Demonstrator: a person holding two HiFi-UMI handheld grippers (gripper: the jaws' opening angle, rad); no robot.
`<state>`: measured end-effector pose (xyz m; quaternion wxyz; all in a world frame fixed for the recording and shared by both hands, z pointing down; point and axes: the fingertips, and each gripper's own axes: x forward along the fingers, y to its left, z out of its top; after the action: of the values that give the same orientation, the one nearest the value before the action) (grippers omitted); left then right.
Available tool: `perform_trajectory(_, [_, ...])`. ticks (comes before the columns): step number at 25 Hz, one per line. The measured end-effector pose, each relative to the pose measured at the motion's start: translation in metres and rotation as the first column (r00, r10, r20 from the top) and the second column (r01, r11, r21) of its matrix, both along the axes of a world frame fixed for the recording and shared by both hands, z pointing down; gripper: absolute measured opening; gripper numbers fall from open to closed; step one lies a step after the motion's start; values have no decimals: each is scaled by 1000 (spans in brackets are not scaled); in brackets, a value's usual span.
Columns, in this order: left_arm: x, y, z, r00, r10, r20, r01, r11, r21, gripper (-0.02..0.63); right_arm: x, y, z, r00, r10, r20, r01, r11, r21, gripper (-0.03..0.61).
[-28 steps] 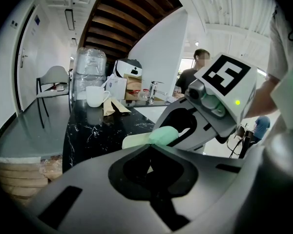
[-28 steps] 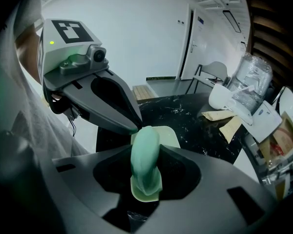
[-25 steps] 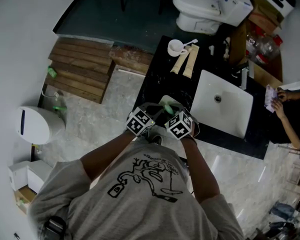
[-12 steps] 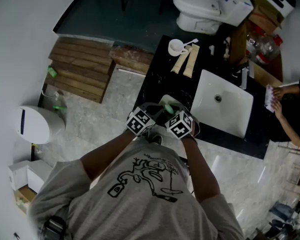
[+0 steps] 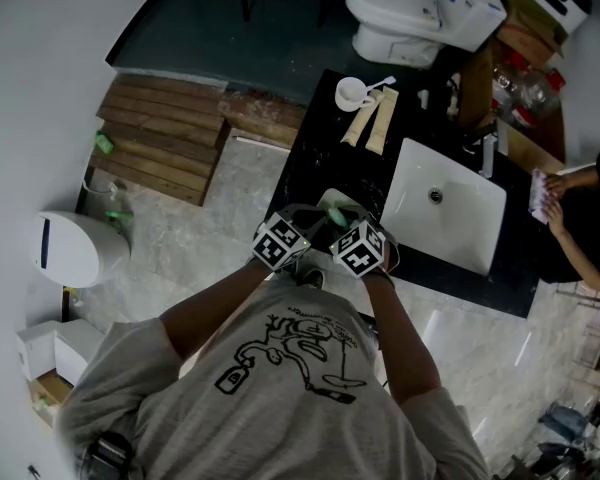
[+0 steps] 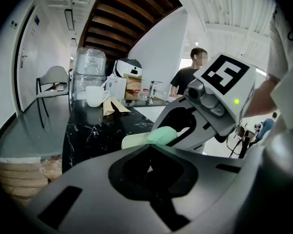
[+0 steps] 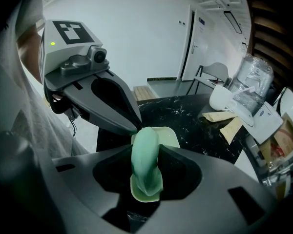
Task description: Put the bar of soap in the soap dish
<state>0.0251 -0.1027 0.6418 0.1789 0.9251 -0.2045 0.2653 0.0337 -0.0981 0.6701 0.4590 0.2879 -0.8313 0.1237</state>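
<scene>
Bar of soap (image 7: 145, 165) is up on its edge, pinched between the jaws of the right hand-held gripper (image 7: 146, 150), right over the pale green soap dish (image 7: 170, 136) on the black marble desk (image 7: 185, 115). Whether soap touches dish, hard to say. Left hand-held gripper (image 6: 149, 148) sits just beside, jaws together, nothing between them.

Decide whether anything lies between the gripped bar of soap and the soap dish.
Nothing visible: the bar of soap, in the right gripper, hangs right over the soap dish; the left gripper stands beside it.
</scene>
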Motion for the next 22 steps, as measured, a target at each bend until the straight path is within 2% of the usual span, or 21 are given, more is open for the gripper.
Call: perform_trajectory(22, [0, 1, 1, 1000, 2, 6, -2, 1000, -2, 3, 2, -2, -3, 1000, 4, 6, -4, 1000, 12, 156])
